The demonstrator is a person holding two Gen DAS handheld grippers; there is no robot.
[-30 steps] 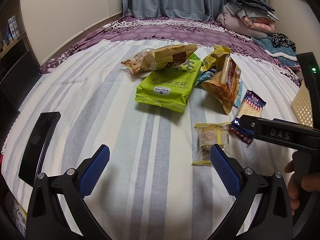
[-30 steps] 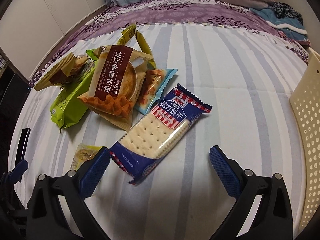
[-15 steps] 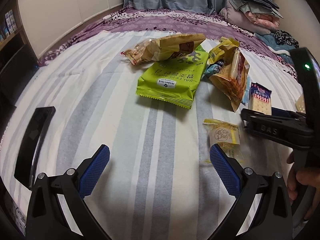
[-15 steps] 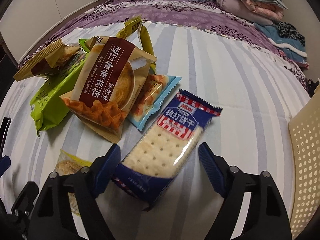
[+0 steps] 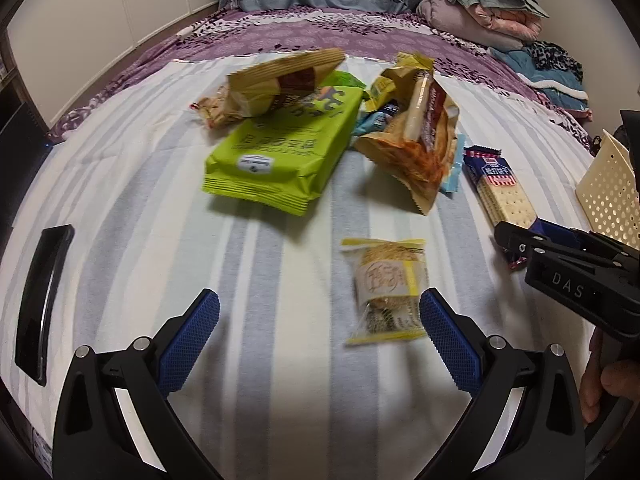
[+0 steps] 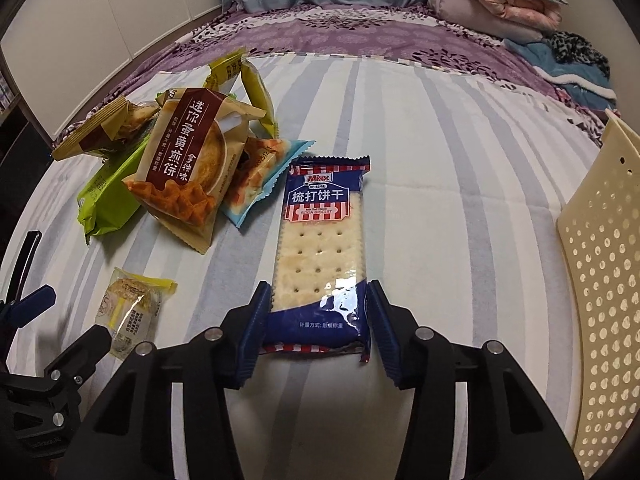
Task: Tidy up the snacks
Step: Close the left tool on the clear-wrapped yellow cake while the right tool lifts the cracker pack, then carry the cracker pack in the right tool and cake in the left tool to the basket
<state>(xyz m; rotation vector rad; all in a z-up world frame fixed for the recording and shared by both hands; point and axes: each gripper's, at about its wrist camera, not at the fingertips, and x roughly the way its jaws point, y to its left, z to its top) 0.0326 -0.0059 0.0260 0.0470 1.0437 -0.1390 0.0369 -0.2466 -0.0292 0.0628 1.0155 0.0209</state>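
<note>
My right gripper (image 6: 318, 324) is shut on the near end of a blue soda biscuit pack (image 6: 320, 236), which lies on the striped bed sheet; the pack also shows in the left wrist view (image 5: 500, 188). My left gripper (image 5: 320, 344) is open and empty above the sheet. A small yellow-edged round cake packet (image 5: 386, 288) lies just ahead of its right finger, also in the right wrist view (image 6: 130, 312). A green bag (image 5: 284, 156), a tan snack bag (image 5: 280, 80) and an orange-brown pancake bag (image 6: 188, 168) lie in a pile farther off.
A cream perforated basket (image 6: 600, 300) stands at the right, also seen in the left wrist view (image 5: 612, 196). A black phone-like object (image 5: 42, 300) lies at the left. Folded blankets (image 5: 492, 12) are piled at the far right of the bed.
My right gripper has closed from open onto the near end of the biscuit pack, which now lies straight ahead. My left gripper has moved nearer the small cake packet and stays open.
</note>
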